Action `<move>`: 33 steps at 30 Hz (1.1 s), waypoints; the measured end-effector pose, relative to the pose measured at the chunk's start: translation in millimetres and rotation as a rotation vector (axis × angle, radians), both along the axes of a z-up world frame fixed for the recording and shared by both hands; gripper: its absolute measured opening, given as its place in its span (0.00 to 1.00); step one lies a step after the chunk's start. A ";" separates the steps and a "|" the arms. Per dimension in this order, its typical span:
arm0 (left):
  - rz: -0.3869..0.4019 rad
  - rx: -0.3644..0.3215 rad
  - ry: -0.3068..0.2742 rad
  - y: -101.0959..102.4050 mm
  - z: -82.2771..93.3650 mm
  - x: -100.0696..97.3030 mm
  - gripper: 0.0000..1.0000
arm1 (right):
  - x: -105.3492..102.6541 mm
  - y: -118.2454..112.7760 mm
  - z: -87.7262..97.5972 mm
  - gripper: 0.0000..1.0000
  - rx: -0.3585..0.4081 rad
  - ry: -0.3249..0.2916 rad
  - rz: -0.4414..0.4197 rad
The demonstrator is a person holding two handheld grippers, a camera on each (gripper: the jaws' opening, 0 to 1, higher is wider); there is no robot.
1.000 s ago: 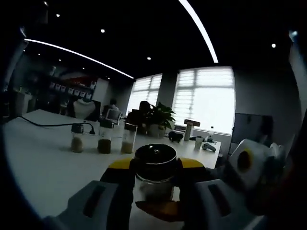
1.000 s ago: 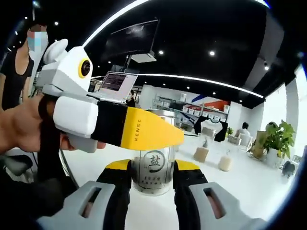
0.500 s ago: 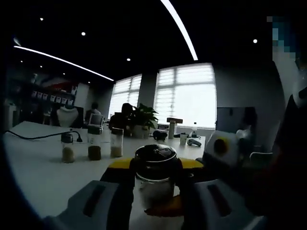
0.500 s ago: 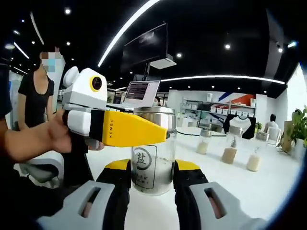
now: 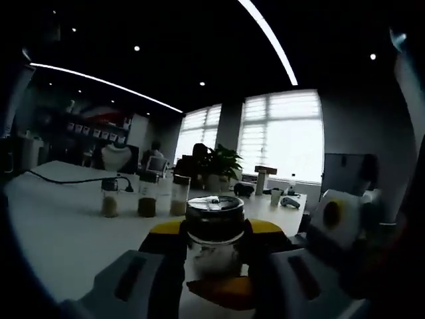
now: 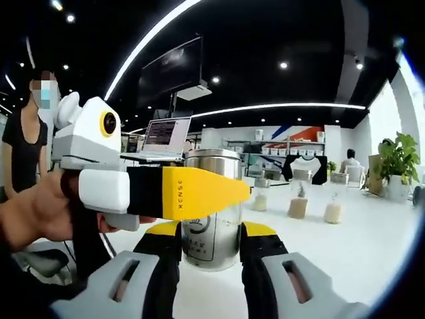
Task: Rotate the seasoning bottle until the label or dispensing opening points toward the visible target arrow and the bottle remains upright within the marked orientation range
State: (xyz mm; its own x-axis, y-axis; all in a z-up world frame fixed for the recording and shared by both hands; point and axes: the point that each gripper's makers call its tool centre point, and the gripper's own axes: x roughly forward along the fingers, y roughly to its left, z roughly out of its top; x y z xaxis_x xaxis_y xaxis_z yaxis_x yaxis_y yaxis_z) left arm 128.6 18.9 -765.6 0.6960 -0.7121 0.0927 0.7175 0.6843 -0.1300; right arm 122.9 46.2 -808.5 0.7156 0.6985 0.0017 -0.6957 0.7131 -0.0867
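Observation:
The seasoning bottle (image 6: 214, 222) is clear glass with a steel lid and stands upright on the white table (image 6: 345, 246). Its label is turned to the left and is partly hidden behind a yellow jaw. My right gripper (image 6: 212, 234) is shut on the bottle's lower body, one jaw pressed to each side. My left gripper (image 6: 199, 193) comes in from the left, held by a hand, with its yellow jaw across the upper glass. In the left gripper view the bottle (image 5: 214, 222) shows its dark lid between the jaws of my left gripper (image 5: 214, 232), shut on it. The right gripper's body (image 5: 339, 222) is at the right.
Three small seasoning bottles (image 5: 146, 197) stand in a row further along the table (image 5: 60, 226), also seen as small bottles (image 6: 297, 203). A black cable (image 5: 66, 179) lies at the table's far left. A laptop (image 6: 166, 136) and a standing person (image 6: 23, 153) are behind.
Both views have swung, so the background shifted. The bottle's label has turned from facing the right gripper's camera toward the left, behind the left gripper's jaw. Both grippers keep their hold.

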 end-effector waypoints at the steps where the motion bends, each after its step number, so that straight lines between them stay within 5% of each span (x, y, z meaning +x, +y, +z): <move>1: -0.007 0.021 0.001 1.3 -1.6 0.1 0.36 | 0.7 0.8 -1.4 0.33 -0.018 -0.001 0.019; 6: -0.029 0.097 -0.058 2.0 2.3 -1.0 0.36 | -3.0 1.7 3.0 0.33 -0.047 -0.041 0.081; 14: -0.062 0.144 -0.070 2.3 -4.2 2.1 0.36 | -3.9 2.9 3.5 0.33 -0.034 -0.041 0.127; 17: -0.091 0.124 -0.067 3.7 -7.3 2.0 0.36 | -4.2 2.8 7.2 0.32 0.044 0.001 0.168; 19: -0.123 0.071 -0.032 4.6 -8.4 1.4 0.36 | -1.6 5.3 6.8 0.32 0.036 0.014 0.195; 25: -0.170 0.056 -0.009 9.9 -6.2 5.0 0.37 | 2.9 13.6 5.7 0.31 0.021 0.011 0.185; 29: -0.210 -0.080 0.023 18.7 7.9 5.7 0.38 | 5.2 18.5 15.6 0.31 0.078 0.006 0.184; 33: -0.156 -0.044 0.022 26.7 3.4 12.8 0.37 | 14.0 25.9 12.8 0.31 0.040 -0.008 0.167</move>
State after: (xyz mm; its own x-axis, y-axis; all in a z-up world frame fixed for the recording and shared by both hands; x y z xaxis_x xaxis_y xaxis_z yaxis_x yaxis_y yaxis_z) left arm 141.3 45.6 -762.2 0.5797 -0.8071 0.1120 0.8111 0.5584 -0.1740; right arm 136.9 72.2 -795.7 0.5895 0.8069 0.0377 -0.8042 0.5907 -0.0665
